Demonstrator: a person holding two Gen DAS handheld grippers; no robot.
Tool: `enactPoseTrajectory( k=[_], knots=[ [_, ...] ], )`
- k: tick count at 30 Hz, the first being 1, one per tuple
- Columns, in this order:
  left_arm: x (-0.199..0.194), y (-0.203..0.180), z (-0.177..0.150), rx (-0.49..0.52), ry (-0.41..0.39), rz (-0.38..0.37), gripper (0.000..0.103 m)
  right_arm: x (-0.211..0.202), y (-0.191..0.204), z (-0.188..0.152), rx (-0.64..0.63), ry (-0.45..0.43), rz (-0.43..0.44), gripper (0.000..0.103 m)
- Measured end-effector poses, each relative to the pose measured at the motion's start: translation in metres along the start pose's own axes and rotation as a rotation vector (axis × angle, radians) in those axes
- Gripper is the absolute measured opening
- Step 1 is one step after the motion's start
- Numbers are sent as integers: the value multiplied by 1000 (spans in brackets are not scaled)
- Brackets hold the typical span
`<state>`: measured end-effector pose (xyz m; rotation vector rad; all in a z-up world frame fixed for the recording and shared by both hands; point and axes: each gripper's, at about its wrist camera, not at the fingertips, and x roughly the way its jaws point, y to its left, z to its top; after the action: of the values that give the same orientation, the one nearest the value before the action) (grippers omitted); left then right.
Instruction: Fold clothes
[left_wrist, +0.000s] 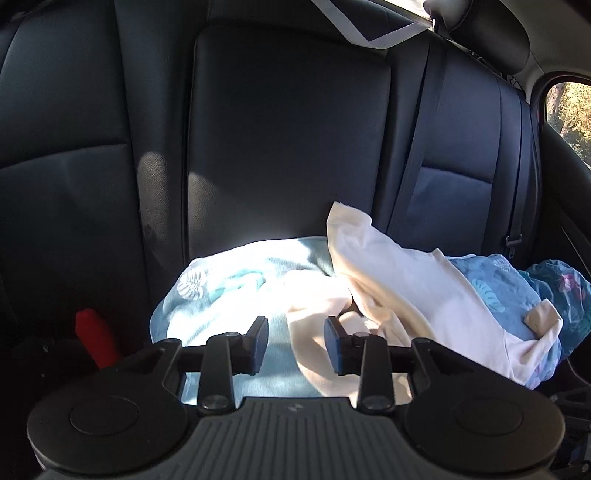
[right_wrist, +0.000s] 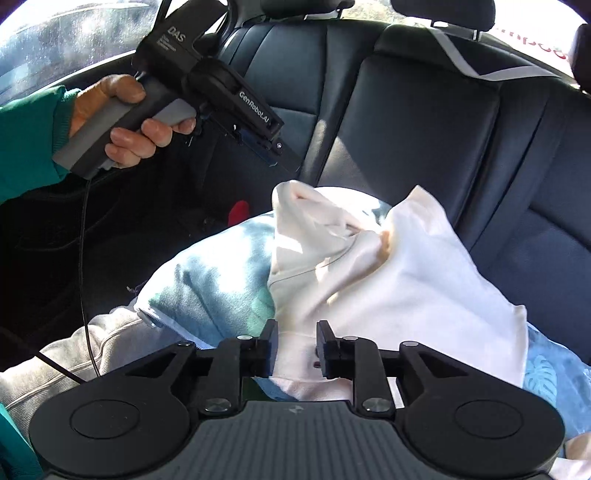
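Note:
A crumpled cream garment (left_wrist: 399, 291) lies on a light blue leaf-print cloth (left_wrist: 221, 295) on a car's back seat. My left gripper (left_wrist: 295, 345) is open and empty, just above the garment's near left edge. In the right wrist view the cream garment (right_wrist: 388, 273) spreads over the blue cloth (right_wrist: 214, 280). My right gripper (right_wrist: 294, 349) is open, with the garment's near hem lying between and under its fingers. The left gripper's body (right_wrist: 221, 96) shows there at upper left, held by a hand; its tips are hidden.
The dark leather seat back (left_wrist: 288, 140) rises behind the pile. A red seat-belt buckle (left_wrist: 96, 341) is at the left. A seat belt (left_wrist: 424, 129) hangs at the right, by the door window (left_wrist: 569, 114). A grey trouser leg (right_wrist: 74, 354) and a cable (right_wrist: 85, 280) are at the lower left.

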<state>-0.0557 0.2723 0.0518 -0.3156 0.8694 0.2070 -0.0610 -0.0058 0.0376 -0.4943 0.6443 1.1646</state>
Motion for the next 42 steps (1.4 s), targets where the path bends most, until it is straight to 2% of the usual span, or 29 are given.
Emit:
enactPoseTrajectory(
  k=[4,7,9,12,14,16,18,19,24,28,30,34,38,42],
  knots=[
    [40,-5,14,9,48,37,42,-14,-22,-2,68,-18,-77,36],
    [70,-4,19,0,87,65,43,-21,-41,-8,137,-23,-133,36],
    [90,-4,23,-7,112,83,52,-25,-52,-14,185,-24,-158,36],
    [118,-2,27,-29,151,96,52,-29,-63,-24,241,-23,-187,37],
    [130,1,26,-63,170,73,46,-31,-66,-29,259,-20,-203,37],
    [134,2,23,-69,175,59,20,-34,-69,-34,278,-16,-219,37],
    [128,-2,20,-43,151,73,6,-36,-72,-39,296,-12,-236,37],
    [124,-4,18,-28,138,82,3,-37,-74,-42,305,-10,-244,37],
    [94,-7,13,-30,35,164,2,-44,-83,-51,359,-12,-312,37],
    [50,9,9,-116,-86,250,2,-53,-98,-63,456,-26,-380,37],
    [27,29,7,-194,-137,291,2,-58,-107,-71,505,-27,-419,37],
    [-6,66,-8,-306,-193,358,1,-70,-131,-90,623,-28,-506,37],
    [-2,82,-26,-305,-148,433,1,-81,-158,-111,758,-45,-586,37],
    [18,94,-40,-326,-52,437,2,-89,-184,-125,855,-80,-645,39]
  ],
)
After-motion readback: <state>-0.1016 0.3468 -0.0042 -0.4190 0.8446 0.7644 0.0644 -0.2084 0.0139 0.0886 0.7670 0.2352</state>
